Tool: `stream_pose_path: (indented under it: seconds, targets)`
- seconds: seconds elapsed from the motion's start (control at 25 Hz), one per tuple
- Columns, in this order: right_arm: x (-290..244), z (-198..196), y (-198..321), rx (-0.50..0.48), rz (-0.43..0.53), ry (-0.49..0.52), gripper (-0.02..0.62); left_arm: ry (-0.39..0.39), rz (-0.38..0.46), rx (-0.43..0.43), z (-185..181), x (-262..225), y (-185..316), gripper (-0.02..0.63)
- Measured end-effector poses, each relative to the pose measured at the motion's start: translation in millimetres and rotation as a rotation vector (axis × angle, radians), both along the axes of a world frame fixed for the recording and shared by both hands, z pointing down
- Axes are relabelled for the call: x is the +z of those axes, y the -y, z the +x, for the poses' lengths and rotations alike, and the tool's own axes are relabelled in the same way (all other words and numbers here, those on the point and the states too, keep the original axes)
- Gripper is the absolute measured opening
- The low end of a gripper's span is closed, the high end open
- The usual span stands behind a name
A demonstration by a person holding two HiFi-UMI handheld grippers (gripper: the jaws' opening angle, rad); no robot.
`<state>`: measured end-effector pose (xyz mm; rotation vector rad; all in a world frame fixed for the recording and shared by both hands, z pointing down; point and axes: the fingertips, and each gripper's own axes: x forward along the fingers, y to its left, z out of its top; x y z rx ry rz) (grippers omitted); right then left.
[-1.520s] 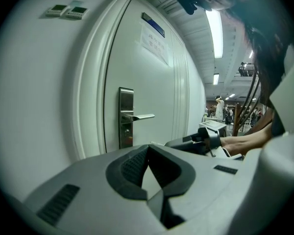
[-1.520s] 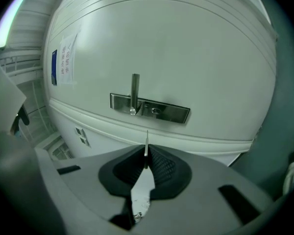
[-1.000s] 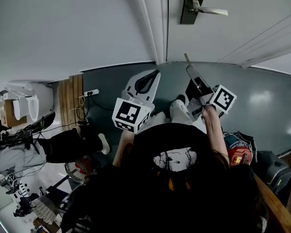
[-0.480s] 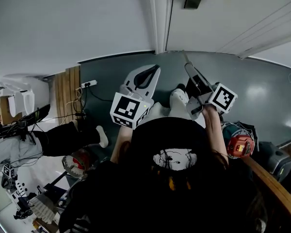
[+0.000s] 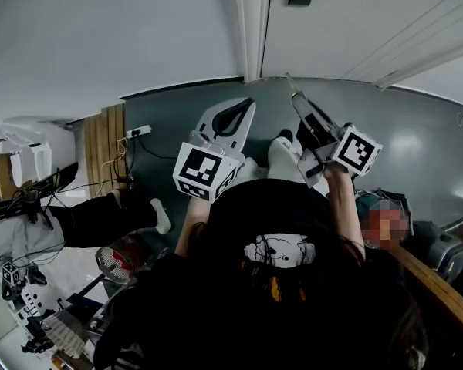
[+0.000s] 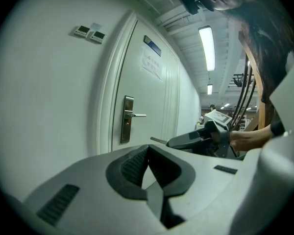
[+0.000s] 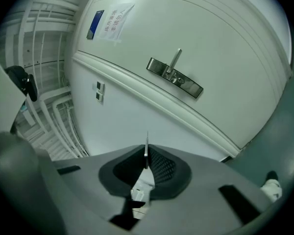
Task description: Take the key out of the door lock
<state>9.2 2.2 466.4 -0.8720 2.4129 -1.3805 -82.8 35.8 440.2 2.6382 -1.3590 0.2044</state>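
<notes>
The right gripper (image 7: 147, 163) has its jaws pressed together on the key (image 7: 146, 146), and the thin blade stands out in front of them. The key is free of the door lock (image 7: 175, 77), which is well apart from it on the door (image 7: 225, 38). The left gripper (image 6: 148, 153) is closed on nothing. I think the pulling-out is done. What matters now is a firm, steady pinch, so the key does not slip.

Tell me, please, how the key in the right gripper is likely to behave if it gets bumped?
The key looks like a thin, flat metal blade, so it is probably stiff and light. Only a narrow strip sits between the pads of the right gripper, with its tip sticking out, so a knock might pivot it or slide it loose.
</notes>
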Motion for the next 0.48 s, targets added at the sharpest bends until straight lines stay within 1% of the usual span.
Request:
stream_pose_path:
  seconds: [0.28,0.48]
  targets:
    - [-7.2,4.8,2.2,0.005,0.047,-0.053,0.02,-0.004,0.015,0.027,1.6,-5.0,-0.7,0.008]
    - [-12.3,6.0,2.8,0.013,0.068,-0.077,0.02,0.001,0.021,0.035,-6.7,-6.8,-6.7,0.008]
